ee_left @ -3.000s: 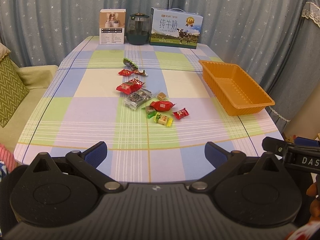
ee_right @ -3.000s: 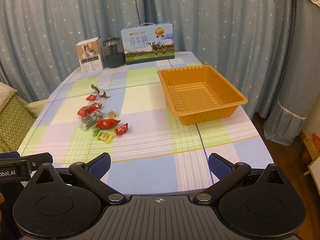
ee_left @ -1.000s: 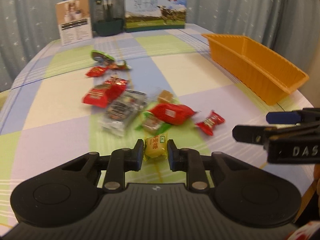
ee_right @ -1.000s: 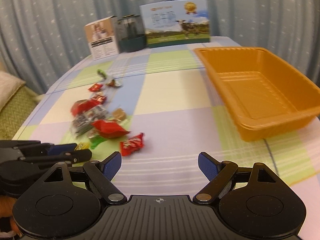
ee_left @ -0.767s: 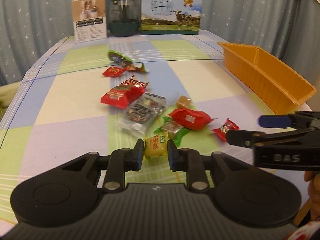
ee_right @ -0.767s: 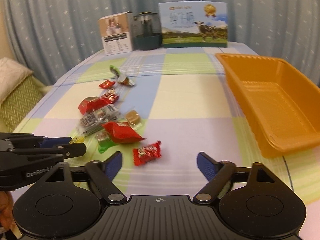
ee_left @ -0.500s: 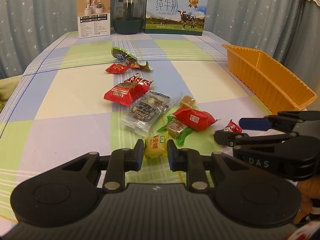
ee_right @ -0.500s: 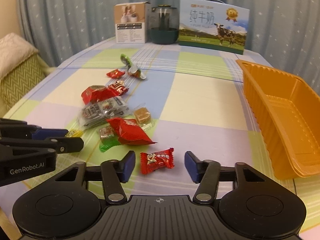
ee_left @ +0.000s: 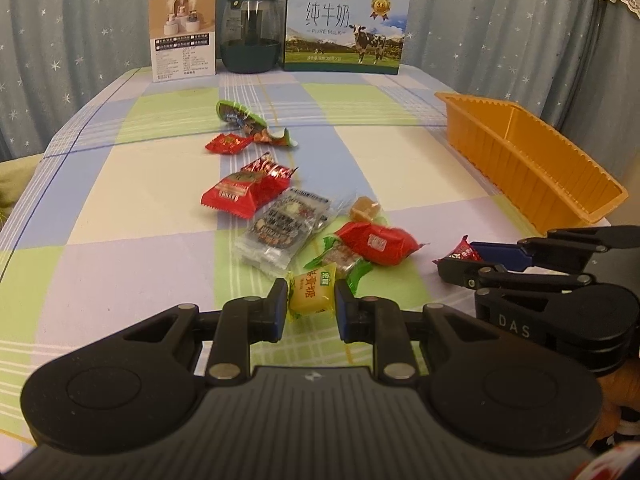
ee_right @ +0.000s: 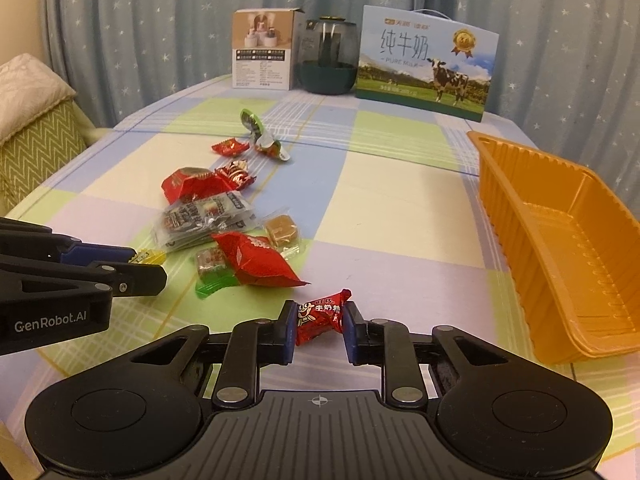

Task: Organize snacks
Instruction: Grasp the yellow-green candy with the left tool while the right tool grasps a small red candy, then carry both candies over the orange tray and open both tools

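Checked table (ee_left: pixel 120 184) — spread with loose sweets near its middle. Orange tray (ee_right: pixel 560 240) is set at the right edge, well apart from the sweets (nothing is seen inside it). Milk box (ee_left: pixel 344 28), dark jar (ee_left: pixel 250 40) and small carton (ee_left: pixel 183 34) are lined along the far edge. Left gripper (ee_left: pixel 311 306) is clamped on a yellow sweet (ee_left: pixel 310 290). Right gripper (ee_right: pixel 318 330) — closed tight on a small red sweet (ee_right: pixel 320 314), nearest the tray.
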